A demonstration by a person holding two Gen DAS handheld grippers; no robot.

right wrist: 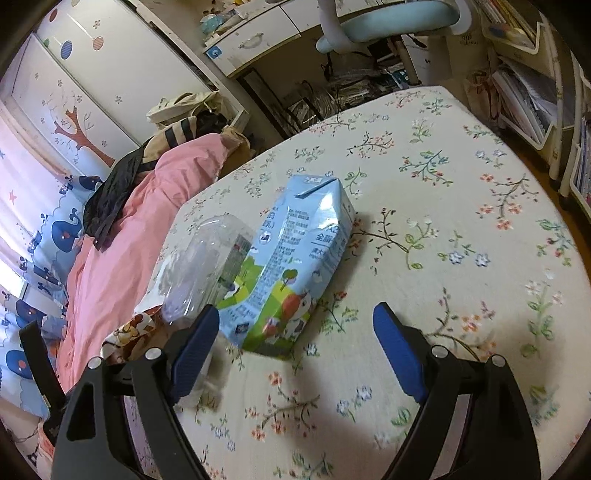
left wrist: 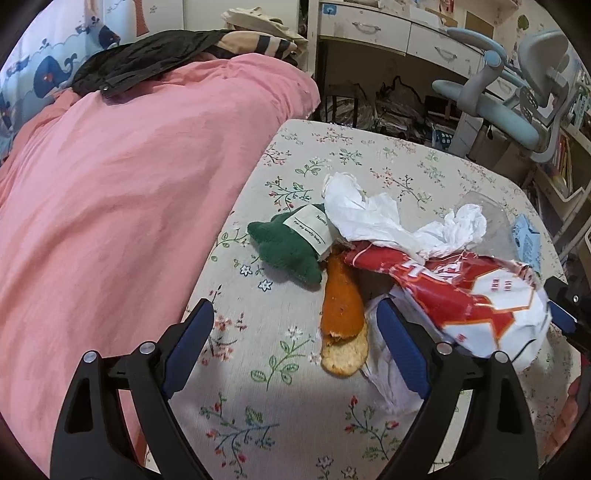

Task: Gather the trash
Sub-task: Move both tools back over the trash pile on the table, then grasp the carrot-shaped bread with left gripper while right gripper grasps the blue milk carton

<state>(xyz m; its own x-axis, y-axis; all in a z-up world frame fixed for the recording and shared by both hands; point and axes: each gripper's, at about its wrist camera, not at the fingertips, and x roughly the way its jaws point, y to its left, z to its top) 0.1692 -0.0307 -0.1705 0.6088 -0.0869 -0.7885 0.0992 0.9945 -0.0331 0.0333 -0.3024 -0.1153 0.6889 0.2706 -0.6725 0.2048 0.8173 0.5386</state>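
Floral bed sheet (left wrist: 295, 424) fills the ground beneath both claws. Pink quilt (left wrist: 129, 177) lies left of the left claw (left wrist: 295, 325), a black jacket (left wrist: 140, 66) at its far end. Ahead stand a desk (left wrist: 388, 29) and a blue chair (left wrist: 517, 92).

Left claw: released, jaws wide apart, holding nothing. Between its jaws, nearer the right one, lies an orange peel (left wrist: 341, 306), one end showing its pale inner side. The right jaw rests against a red-and-white wrapper (left wrist: 480, 299) that spreads to the right; a white bag (left wrist: 391, 380) lies under it. Ahead of the jaws sits crumpled white tissue (left wrist: 373, 218); just left of that, a green plush (left wrist: 284, 251) with a white label. The other claw's tip shows at the far right edge.

Right claw (right wrist: 295, 328): released, jaws wide apart, holding nothing. A blue milk carton (right wrist: 291, 266) lies on its side just ahead, between the jaws and closer to the left one. A clear plastic piece (right wrist: 207, 266), possibly a crushed container, touches the carton's left side, beside the left jaw tip.
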